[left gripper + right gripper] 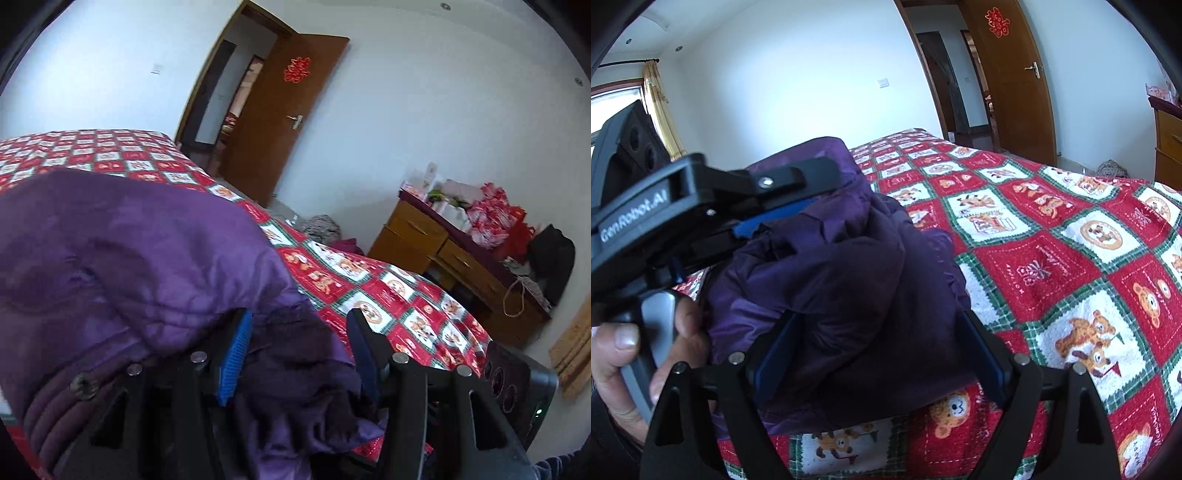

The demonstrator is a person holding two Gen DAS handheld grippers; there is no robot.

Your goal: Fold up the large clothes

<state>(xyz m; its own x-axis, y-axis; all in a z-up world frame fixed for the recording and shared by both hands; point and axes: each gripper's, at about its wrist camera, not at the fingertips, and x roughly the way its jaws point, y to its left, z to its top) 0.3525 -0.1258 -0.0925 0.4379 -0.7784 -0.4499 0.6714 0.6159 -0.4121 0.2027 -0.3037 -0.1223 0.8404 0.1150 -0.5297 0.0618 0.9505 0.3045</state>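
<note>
Purple jacket (849,280) bunched on bed w/ red teddy-print cover (1071,258), near the edge. L gripper (299,354) has a fold of it between the pads, looks clamped. R gripper (879,354) jaws wide around the bundle; can't tell if pads press.

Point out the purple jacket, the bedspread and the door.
purple jacket (849,280): right wrist view, bunched dark folds in the middle.
bedspread (1052,236): right wrist view, a bare red square.
door (280,122): left wrist view, brown panel below the red ornament.
</note>
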